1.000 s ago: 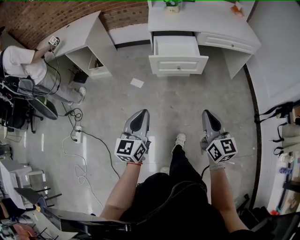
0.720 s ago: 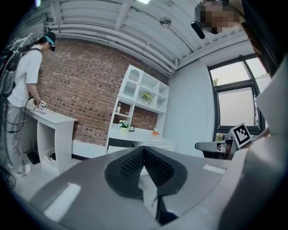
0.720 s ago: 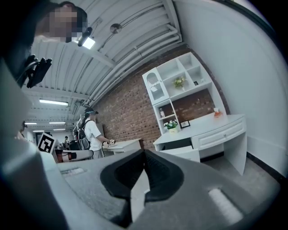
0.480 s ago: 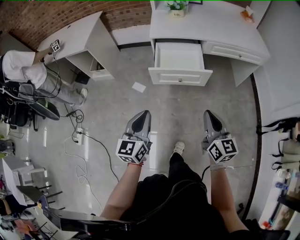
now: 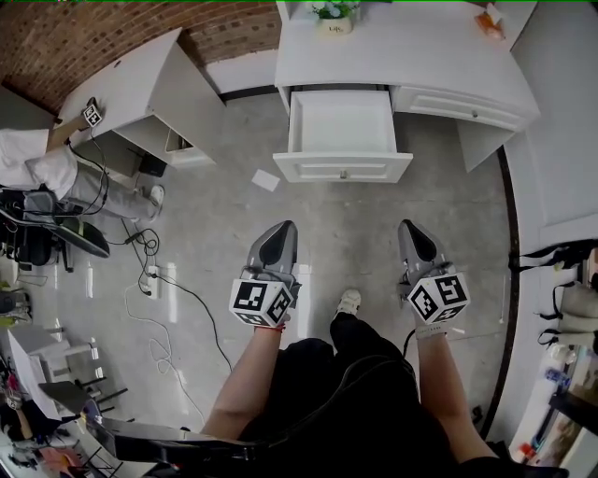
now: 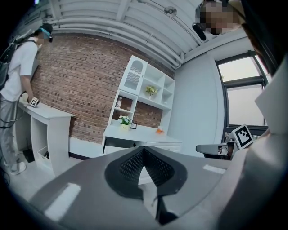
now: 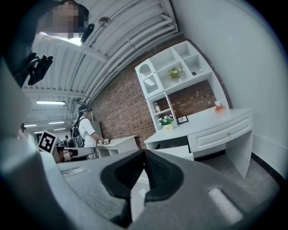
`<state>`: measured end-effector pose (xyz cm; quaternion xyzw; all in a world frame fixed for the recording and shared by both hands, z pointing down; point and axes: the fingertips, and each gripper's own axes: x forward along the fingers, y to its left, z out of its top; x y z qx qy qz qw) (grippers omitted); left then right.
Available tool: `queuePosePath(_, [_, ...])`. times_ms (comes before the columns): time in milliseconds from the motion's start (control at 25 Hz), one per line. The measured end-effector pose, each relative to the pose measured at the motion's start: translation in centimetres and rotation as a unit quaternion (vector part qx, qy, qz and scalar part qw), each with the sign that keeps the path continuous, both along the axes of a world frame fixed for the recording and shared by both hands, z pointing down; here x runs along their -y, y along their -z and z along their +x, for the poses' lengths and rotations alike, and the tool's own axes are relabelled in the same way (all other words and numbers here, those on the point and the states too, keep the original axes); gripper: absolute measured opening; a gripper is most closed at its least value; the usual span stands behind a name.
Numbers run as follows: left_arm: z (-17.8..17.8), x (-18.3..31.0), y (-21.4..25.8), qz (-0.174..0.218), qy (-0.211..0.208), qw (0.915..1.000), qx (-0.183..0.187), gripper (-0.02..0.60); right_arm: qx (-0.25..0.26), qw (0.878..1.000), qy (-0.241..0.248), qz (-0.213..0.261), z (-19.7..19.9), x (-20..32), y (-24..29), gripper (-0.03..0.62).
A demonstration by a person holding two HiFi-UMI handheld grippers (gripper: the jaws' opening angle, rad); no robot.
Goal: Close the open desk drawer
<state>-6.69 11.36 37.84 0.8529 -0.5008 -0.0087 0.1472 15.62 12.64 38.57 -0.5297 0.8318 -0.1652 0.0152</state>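
Observation:
A white desk (image 5: 411,47) stands ahead at the top of the head view. Its left drawer (image 5: 341,131) is pulled far out and looks empty, with a small knob on the drawer front (image 5: 344,168). My left gripper (image 5: 283,227) and right gripper (image 5: 407,227) are held side by side above the grey floor, well short of the drawer, both shut with nothing in them. The left gripper view shows the shut jaws and the desk (image 6: 135,133) beyond them. In the right gripper view the open drawer (image 7: 177,152) lies just past the gripper (image 7: 145,152).
A second white desk (image 5: 131,84) stands at the left against the brick wall, with a person (image 5: 65,173) beside it. A paper sheet (image 5: 265,180) and cables (image 5: 173,280) lie on the floor. A potted plant (image 5: 334,13) sits on the main desk; its right drawer (image 5: 458,105) is closed.
The desk and open drawer have come nearer and lower in the head view as the person steps forward. Both grippers stay shut, level with each other.

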Motion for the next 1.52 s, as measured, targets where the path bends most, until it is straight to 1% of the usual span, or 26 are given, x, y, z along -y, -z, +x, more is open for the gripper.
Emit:
queuePosePath(280, [2.1, 2.2, -1.7, -0.008, -0.002, 0.9999, -0.005, 0.002, 0.003, 1.000, 0.013, -0.013, 0.7, 1.9, -2.0, 0.000])
queuePosePath(600, [2.0, 3.2, -3.6, -0.029, -0.003, 0.9996, 0.001, 0.002, 0.014, 0.999, 0.019, -0.039, -0.1, 2.6, -4.4, 0.000])
queuePosePath(720, [2.4, 4.7, -4.3, -0.028, -0.016, 0.9995, -0.005, 0.002, 0.020, 0.999, 0.020, -0.039, -0.4, 4.0, -5.1, 0.000])
queuePosePath(920, [4.2, 7.9, -6.8, -0.039, -0.041, 0.9983, -0.011, 0.002, 0.022, 0.998, 0.017, -0.054, -1.3, 7.1, -7.1, 0.000])
queuePosePath(1120, [5.4, 10.6, -10.0, -0.065, -0.050, 0.9963, -0.024, 0.002, 0.014, 0.996, 0.031, -0.084, -2.8, 9.3, -9.8, 0.000])
queuePosePath(1280, [5.6, 13.2, -10.9, -0.072, -0.053, 0.9957, -0.023, 0.002, 0.010, 0.996, 0.015, -0.089, -2.9, 12.2, -10.8, 0.000])
queuePosePath(1400, [4.9, 14.9, -11.5, -0.080, -0.043, 0.9955, -0.027, 0.002, 0.006, 0.995, -0.008, -0.102, -2.9, 14.3, -11.8, 0.000])
queuePosePath(1520, [4.4, 16.5, -12.3, -0.088, -0.043, 0.9950, -0.019, 0.002, 0.004, 0.993, -0.024, -0.115, -3.2, 16.2, -12.7, 0.000])
